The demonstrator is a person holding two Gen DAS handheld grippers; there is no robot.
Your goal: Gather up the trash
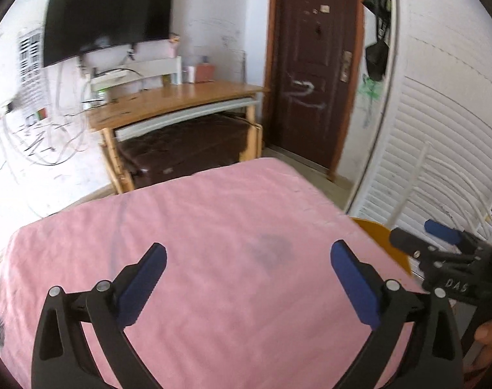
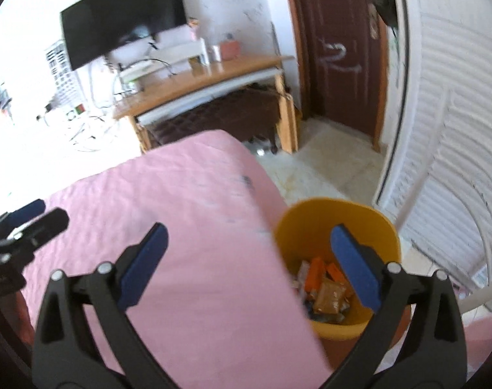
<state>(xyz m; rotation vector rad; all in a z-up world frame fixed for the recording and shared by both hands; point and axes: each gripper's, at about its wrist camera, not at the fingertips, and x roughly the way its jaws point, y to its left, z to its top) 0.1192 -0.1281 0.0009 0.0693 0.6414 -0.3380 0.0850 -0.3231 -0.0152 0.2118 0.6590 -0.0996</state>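
Note:
My left gripper hangs open over a pink bedspread with nothing between its blue pads. No loose trash shows on the bed. My right gripper is also open and empty, above the bed's right edge. A yellow bin stands on the floor beside the bed, under the right finger; it holds several wrappers and orange packets. In the left wrist view only a sliver of the bin shows past the bed, with the right gripper over it. The left gripper appears at the right wrist view's left edge.
A wooden desk with cables and small items stands beyond the bed, below a wall-mounted TV. A brown door is at the back right. White louvred doors and a white frame flank the bin. Tiled floor lies between.

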